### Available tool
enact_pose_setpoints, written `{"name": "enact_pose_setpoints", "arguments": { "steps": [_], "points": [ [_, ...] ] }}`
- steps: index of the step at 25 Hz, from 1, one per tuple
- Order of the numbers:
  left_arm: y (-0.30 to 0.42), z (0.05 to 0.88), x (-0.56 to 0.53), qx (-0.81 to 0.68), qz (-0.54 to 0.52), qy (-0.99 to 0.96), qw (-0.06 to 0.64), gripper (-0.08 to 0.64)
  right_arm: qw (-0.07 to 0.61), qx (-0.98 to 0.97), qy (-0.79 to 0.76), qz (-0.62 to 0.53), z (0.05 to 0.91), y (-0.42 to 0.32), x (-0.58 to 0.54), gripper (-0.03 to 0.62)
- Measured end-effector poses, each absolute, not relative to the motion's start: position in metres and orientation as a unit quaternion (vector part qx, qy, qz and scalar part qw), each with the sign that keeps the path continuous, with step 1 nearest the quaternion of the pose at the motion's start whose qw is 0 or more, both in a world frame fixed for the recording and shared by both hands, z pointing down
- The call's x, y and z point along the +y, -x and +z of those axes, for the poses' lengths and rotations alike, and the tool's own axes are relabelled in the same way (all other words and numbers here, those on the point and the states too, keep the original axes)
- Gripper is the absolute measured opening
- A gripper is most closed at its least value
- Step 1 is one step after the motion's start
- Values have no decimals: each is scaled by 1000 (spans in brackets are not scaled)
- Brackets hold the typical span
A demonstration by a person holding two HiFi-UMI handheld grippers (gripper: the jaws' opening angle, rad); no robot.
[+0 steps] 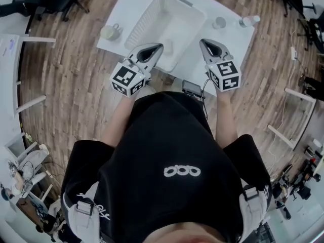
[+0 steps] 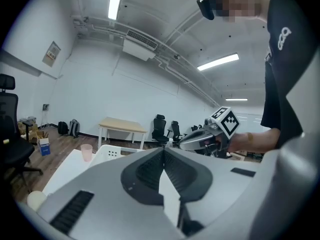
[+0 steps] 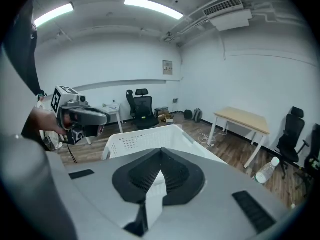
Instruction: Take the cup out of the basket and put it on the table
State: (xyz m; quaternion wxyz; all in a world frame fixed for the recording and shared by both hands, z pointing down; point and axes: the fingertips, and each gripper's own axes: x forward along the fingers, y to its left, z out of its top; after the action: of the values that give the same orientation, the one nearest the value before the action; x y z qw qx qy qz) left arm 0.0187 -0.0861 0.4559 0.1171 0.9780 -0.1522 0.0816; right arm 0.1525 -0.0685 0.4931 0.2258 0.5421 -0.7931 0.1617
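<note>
We count two grippers, both held above the near edge of the white worktop (image 1: 121,6). The left gripper (image 1: 155,47) has its fingers (image 2: 147,171) pressed together on nothing, and the right gripper (image 1: 204,42) is likewise closed and empty. The pads are dark ribbed rubber on smooth grey shells, and each gripper carries one cube with black-and-white square markers.

One basket (image 1: 144,22) sits mid-worktop: white plastic, rectangular, with perforated walls. We cannot tell whether the pale shape near its front wall is a thing.

We see three cups, all outside the basket on the worktop. A cream cup (image 1: 109,32) stands just left of the basket, a small greyish cup (image 1: 219,23) stands to its right, and a translucent pink cup (image 2: 86,152) stands past its far end. One clear plastic bottle (image 1: 249,20) sits beside the greyish cup. The floor (image 1: 66,85) is wood plank.
</note>
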Motion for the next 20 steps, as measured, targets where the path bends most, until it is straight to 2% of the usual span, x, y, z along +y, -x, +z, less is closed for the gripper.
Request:
{"name": "enact_pose_setpoints", "arguments": {
  "steps": [8,14,20],
  "points": [
    [32,455,-103,-160,80,-976,121,8,202,-801,-533,180,497,-87,-53,25],
    [38,460,-110,-166,73,-973,141,8,189,-801,-532,199,507,-72,-44,25],
    [39,461,-118,-177,69,-971,147,8,208,-807,-513,207,519,-70,-46,25]
  ]
}}
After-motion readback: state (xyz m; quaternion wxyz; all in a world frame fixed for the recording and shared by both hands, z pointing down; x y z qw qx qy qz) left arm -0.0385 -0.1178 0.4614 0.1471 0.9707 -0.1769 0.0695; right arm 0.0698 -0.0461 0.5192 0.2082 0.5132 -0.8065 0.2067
